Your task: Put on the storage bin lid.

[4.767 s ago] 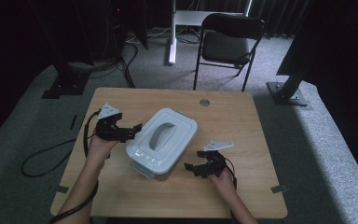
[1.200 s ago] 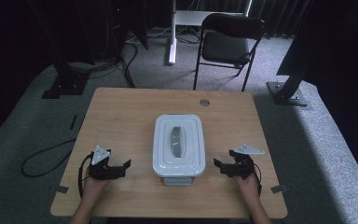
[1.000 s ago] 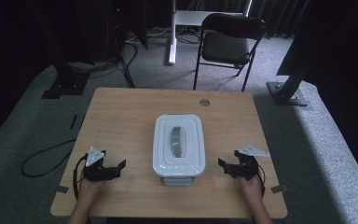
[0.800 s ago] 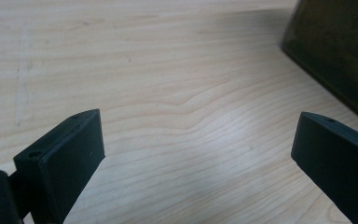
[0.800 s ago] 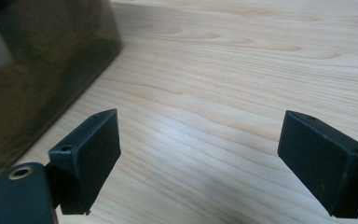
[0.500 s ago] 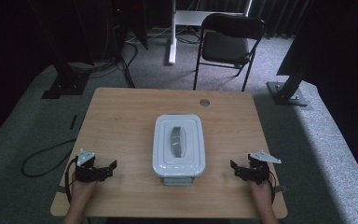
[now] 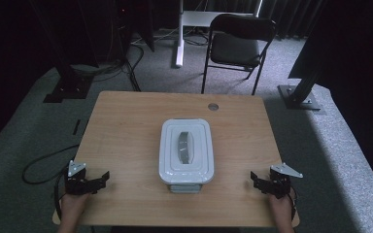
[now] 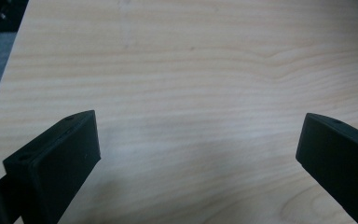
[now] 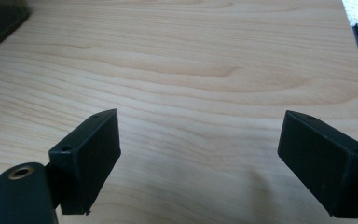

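Two grippers, left (image 7: 99,178) and right (image 7: 258,182), jaws apart; wooden table (image 7: 126,126), grey carpet (image 7: 29,126).

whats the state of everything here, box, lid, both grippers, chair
white box: upright at the middle of the table, closed.
lid: seated flat on the box, grey handle on top.
left gripper: jaws wide open, nothing between them, at the table's near left corner.
right gripper: jaws wide open, nothing between them, at the near right corner.
folding chair: unfolded, unoccupied, behind the table.
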`<state>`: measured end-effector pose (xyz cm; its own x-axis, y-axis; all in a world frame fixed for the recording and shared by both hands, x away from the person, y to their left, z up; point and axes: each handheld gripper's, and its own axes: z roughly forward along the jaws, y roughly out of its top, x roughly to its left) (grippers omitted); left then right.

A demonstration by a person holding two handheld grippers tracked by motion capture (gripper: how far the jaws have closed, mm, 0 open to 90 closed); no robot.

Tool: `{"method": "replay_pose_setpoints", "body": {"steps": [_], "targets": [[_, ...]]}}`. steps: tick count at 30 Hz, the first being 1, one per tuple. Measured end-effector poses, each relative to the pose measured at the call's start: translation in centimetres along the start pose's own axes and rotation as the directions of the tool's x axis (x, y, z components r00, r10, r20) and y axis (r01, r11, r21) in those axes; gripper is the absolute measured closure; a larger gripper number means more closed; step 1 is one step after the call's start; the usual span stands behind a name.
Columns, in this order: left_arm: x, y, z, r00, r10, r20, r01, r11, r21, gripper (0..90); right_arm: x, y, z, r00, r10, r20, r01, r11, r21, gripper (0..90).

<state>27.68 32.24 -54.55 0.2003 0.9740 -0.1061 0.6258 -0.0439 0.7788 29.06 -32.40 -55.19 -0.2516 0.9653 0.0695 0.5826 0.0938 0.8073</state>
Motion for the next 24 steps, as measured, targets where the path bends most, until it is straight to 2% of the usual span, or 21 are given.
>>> {"method": "replay_pose_setpoints", "body": {"steps": [6, 11, 13, 16, 18, 22, 24], "targets": [[0.3, -0.6, -0.4, 0.9996, -0.015, -0.026, 0.016, 0.9992, 0.037, 0.4, -0.5, -0.4, -0.4, 0.9997, 0.024, -0.001, -0.024, 1.000, 0.001, 12.2], [0.6, -1.2, -1.1, 0.9976, -0.017, -0.067, 0.020, 0.9990, 0.040, 0.4, -0.6, -1.2, -1.1, 0.9984, 0.029, 0.049, -0.029, 1.000, 0.010, 12.2], [0.8, -1.4, -1.2, 0.9964, -0.016, -0.083, 0.020, 0.9988, 0.046, 0.4, -0.7, -1.5, -1.3, 0.9980, 0.035, 0.053, -0.036, 0.999, 0.009, 12.2], [0.7, -1.7, -1.6, 0.9961, -0.014, -0.087, 0.018, 0.9992, 0.036, 0.4, -1.0, -1.7, -1.6, 0.9964, 0.049, 0.069, -0.049, 0.999, 0.005, 12.2], [0.7, -1.9, -1.8, 0.9941, -0.010, -0.108, 0.014, 0.9994, 0.032, 0.4, -1.1, -1.7, -1.6, 0.9952, 0.059, 0.078, -0.060, 0.998, 0.003, 12.2], [0.6, -2.2, -2.0, 0.9913, -0.006, -0.132, 0.011, 0.9992, 0.038, 0.4, -1.1, -1.7, -1.6, 0.9935, 0.044, 0.105, -0.046, 0.999, 0.016, 12.2], [0.5, -2.3, -2.0, 0.9874, 0.002, -0.158, 0.005, 0.9992, 0.039, 0.4, -1.3, -1.8, -1.4, 0.9912, 0.058, 0.119, -0.062, 0.998, 0.025, 12.2]]}}
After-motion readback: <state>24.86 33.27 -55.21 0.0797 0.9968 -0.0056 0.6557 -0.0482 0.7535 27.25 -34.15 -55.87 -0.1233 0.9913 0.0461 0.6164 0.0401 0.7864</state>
